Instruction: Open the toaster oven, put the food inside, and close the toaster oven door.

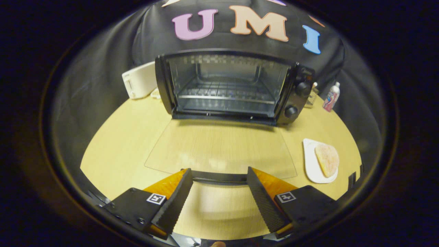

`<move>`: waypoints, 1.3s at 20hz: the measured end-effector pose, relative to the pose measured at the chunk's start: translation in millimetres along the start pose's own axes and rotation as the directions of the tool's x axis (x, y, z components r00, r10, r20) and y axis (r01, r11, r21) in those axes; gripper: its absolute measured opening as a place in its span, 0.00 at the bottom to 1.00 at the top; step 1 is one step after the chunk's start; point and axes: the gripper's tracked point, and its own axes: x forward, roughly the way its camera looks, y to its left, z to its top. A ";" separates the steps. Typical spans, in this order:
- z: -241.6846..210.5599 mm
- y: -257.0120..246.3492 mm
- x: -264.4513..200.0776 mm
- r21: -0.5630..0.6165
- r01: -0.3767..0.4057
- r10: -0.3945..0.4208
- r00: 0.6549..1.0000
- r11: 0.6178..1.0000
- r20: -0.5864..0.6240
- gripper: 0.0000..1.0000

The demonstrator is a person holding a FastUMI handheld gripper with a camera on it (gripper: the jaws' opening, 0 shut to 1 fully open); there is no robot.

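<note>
The oven (226, 85) door (219, 151) lies flat open, its handle (219, 177) between the spread, empty gripper (219, 178) fingers. The food (327, 159) sits on a plate (310, 164) at two o'clock, long axis pointing away.

gripper view: carried low over the desk's (120, 151) near edge | faced toward the oven (226, 85) at the far edge | oven seen near, fingers (173, 202) held apart

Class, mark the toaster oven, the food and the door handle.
toaster oven (291, 97), gripper view, control panel.
food (327, 158), gripper view, its middle, on the plate.
door handle (219, 177), gripper view, bar between the open fingers.
</note>
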 end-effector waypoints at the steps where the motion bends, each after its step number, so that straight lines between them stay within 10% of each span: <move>1: -1.7 -1.4 -0.3 0.010 -0.004 0.004 1.000 1.000 0.001 1.00; 7: 48.8 -36.8 -19.9 0.073 0.035 -0.043 0.993 0.997 0.113 1.00; 19: 59.2 -254.0 -14.5 0.162 0.382 -0.390 0.921 0.910 0.017 1.00; 26: 11.4 -278.6 20.5 0.249 0.353 -0.338 0.935 0.902 -0.103 1.00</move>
